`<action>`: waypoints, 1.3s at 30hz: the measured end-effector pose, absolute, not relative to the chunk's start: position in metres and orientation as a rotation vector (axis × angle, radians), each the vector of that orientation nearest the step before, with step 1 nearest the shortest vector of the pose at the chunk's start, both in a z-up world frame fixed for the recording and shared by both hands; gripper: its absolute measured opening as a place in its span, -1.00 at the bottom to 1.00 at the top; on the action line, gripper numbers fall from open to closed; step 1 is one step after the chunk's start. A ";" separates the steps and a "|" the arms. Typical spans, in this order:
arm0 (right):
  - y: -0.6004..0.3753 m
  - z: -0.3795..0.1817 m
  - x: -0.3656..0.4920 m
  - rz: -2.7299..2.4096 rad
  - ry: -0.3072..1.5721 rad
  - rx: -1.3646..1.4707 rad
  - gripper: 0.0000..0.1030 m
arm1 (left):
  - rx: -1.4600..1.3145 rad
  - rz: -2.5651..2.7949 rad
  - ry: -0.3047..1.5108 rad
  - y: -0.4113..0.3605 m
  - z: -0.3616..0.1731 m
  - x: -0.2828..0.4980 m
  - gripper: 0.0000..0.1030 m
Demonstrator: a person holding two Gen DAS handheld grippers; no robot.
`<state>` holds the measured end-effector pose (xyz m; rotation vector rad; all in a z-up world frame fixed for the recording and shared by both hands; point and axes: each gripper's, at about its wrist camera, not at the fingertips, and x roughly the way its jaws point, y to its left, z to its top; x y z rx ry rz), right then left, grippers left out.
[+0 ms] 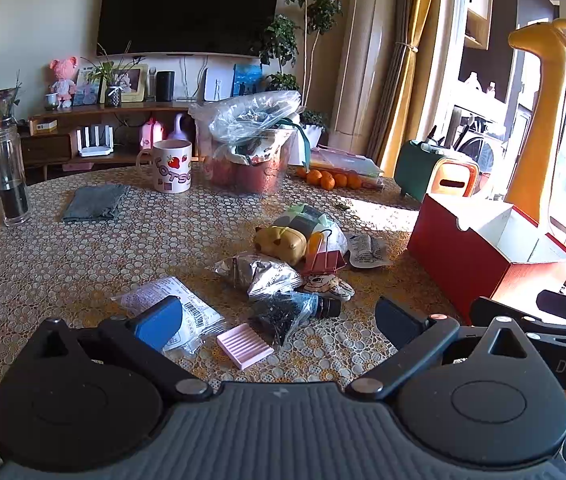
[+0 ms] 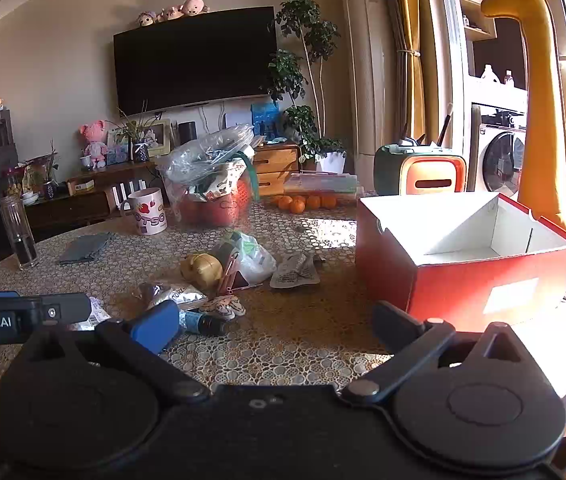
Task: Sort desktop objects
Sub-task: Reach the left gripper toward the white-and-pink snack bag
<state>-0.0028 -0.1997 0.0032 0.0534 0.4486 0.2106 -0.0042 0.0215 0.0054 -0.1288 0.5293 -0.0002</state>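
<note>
A pile of small objects lies mid-table: a pink ridged block (image 1: 245, 345), a clear bag of dark bits (image 1: 283, 312), a silver foil packet (image 1: 259, 272), a white labelled packet (image 1: 171, 312), a yellow toy (image 1: 281, 242), a pink binder clip (image 1: 323, 260) and a flat printed sachet (image 1: 367, 250). An open red box (image 1: 479, 260) with a white inside stands at the right; it also shows in the right wrist view (image 2: 463, 280). My left gripper (image 1: 279, 320) is open and empty above the pink block. My right gripper (image 2: 279, 328) is open and empty, left of the box.
A strawberry mug (image 1: 171, 166), a folded grey cloth (image 1: 95, 202), a glass bottle (image 1: 9, 176), a bagged red basket (image 1: 251, 152), oranges (image 1: 329, 178) and a green-orange case (image 1: 435, 172) stand at the table's far side. A yellow giraffe (image 1: 539, 120) stands behind the box.
</note>
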 end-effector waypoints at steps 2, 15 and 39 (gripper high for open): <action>-0.199 0.002 0.000 0.223 0.454 0.052 0.97 | -0.121 0.006 0.527 0.023 0.005 -0.002 1.00; -0.183 -0.005 0.024 0.269 0.454 0.004 0.96 | -0.066 0.038 0.539 0.045 -0.009 0.023 1.00; -0.146 -0.040 0.104 0.254 0.543 -0.045 0.91 | 0.016 0.008 0.626 0.111 -0.066 0.085 1.00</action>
